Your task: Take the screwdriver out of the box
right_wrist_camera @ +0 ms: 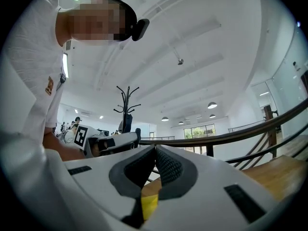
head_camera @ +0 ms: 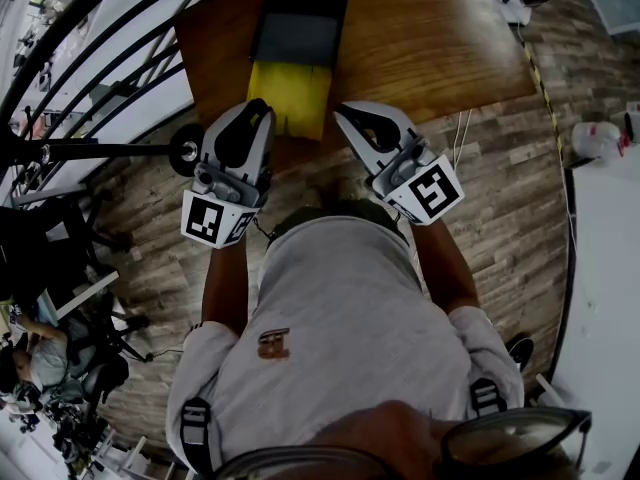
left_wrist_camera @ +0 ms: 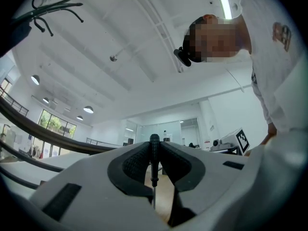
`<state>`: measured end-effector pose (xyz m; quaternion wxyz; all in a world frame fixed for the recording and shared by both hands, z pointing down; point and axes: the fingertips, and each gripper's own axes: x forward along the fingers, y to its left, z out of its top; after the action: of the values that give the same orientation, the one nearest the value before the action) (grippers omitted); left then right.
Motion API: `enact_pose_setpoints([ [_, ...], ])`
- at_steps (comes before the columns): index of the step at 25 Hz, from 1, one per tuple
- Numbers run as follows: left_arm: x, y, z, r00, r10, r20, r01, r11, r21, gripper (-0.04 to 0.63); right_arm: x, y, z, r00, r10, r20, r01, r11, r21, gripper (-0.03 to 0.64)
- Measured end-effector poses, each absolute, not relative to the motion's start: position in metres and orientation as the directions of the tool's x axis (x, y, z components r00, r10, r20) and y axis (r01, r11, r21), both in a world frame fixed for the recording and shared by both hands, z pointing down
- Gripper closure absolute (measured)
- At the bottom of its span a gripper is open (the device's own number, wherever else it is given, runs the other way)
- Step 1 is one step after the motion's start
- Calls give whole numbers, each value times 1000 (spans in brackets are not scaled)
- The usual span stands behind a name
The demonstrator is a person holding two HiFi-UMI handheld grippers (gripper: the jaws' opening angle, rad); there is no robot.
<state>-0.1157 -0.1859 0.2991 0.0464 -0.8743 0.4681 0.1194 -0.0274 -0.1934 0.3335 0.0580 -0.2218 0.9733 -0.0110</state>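
Note:
The screwdriver (left_wrist_camera: 154, 159) stands upright between the pads of my left gripper (left_wrist_camera: 154, 150), black ribbed handle on top and thin metal shaft below. That gripper is shut on it. In the head view my left gripper (head_camera: 257, 110) hovers at the near edge of the open box (head_camera: 290, 96), which has a yellow inside and a dark lid (head_camera: 300, 23) folded back. The screwdriver itself is hidden there. My right gripper (head_camera: 347, 115) hangs just right of the box, and in the right gripper view this gripper (right_wrist_camera: 155, 151) is shut with nothing in it.
The box lies on a brown wooden table (head_camera: 430, 38) whose near edge runs just under both grippers. A curved black railing (head_camera: 100, 38) passes on the left. A white surface (head_camera: 600, 218) borders the right. A coat stand (right_wrist_camera: 126, 97) rises behind.

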Motion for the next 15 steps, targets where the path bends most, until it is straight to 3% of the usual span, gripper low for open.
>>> enact_pose_setpoints([
  [15,-112,-166,293,540,-797,-269,-827,-562,7,515,-24,-173,329,-896,-426,-126,-424,905,-39,586],
])
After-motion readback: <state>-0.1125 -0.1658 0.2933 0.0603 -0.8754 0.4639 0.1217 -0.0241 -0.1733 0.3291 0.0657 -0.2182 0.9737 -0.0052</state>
